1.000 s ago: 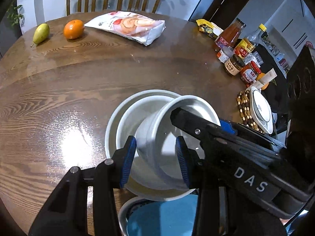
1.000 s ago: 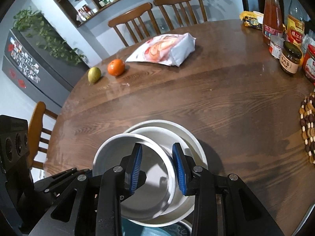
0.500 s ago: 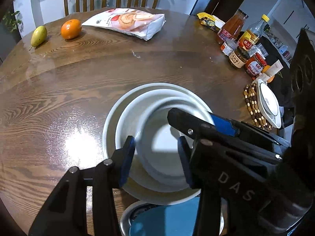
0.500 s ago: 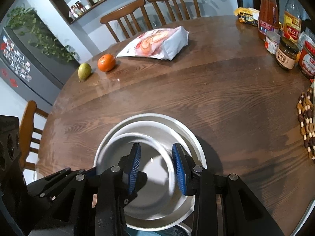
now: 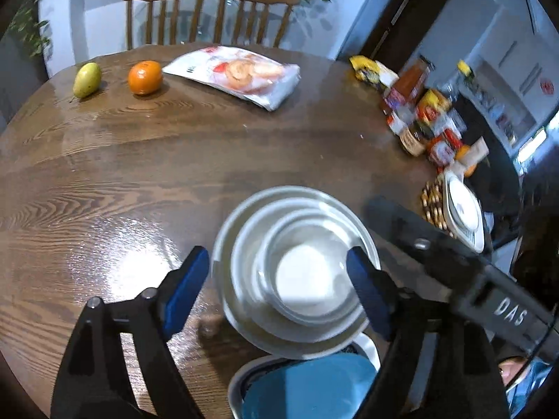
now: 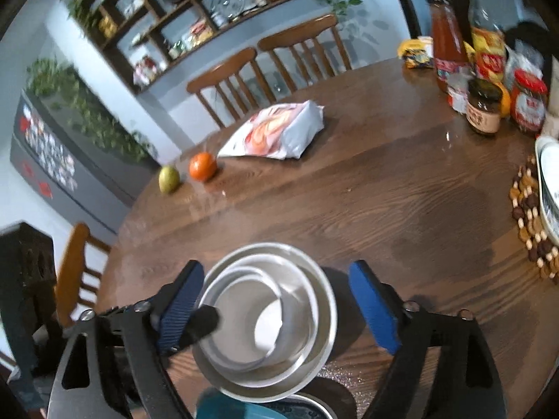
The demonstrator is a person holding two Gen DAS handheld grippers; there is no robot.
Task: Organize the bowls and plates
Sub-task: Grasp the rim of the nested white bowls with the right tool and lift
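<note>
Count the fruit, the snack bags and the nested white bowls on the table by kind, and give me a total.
Fruit: 2, a pear and an orange
Large snack bags: 1
Nested white bowls: 3, smallest inside a middle one, inside the largest
Total: 6

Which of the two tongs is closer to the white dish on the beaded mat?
Right. Both tongs, jaws just opened, straddle the stacked bowls without gripping; the right tongs sit toward the dish, the left tongs on the far side.
</note>
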